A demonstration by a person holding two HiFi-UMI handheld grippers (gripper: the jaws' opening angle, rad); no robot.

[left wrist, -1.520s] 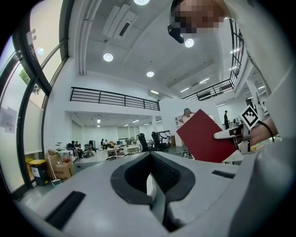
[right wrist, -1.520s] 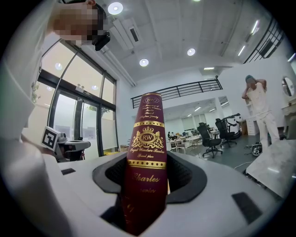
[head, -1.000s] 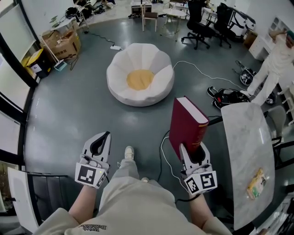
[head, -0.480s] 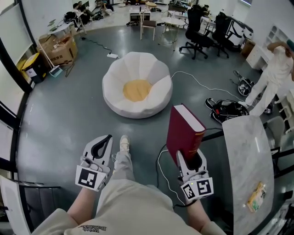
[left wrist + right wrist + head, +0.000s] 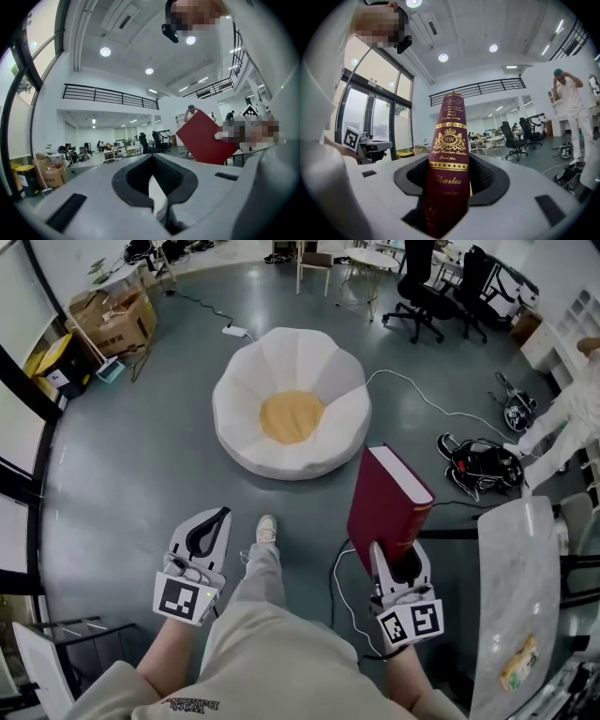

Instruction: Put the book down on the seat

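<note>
A thick dark red book [image 5: 389, 502] with gold print on its spine [image 5: 449, 159] stands upright in my right gripper [image 5: 396, 549], whose jaws are shut on its lower end. The seat [image 5: 323, 367] is a white, petal-shaped beanbag with a yellow centre, on the floor some way ahead of both grippers. My left gripper [image 5: 218, 515] hangs at the lower left, shut and holding nothing. The left gripper view shows that gripper [image 5: 157, 197] and the book's red cover [image 5: 204, 140] off to its right.
A marble-topped table [image 5: 520, 596] stands close on my right. White cables [image 5: 422, 399] trail over the grey floor near the seat. A black bag [image 5: 483, 465] lies by a person in white [image 5: 572, 409]. Office chairs [image 5: 427, 296] and cardboard boxes [image 5: 112, 320] stand at the back.
The seat and the room have shifted a little in the head view as I step. Both grippers keep their pose, and the book stays upright in the right one.
</note>
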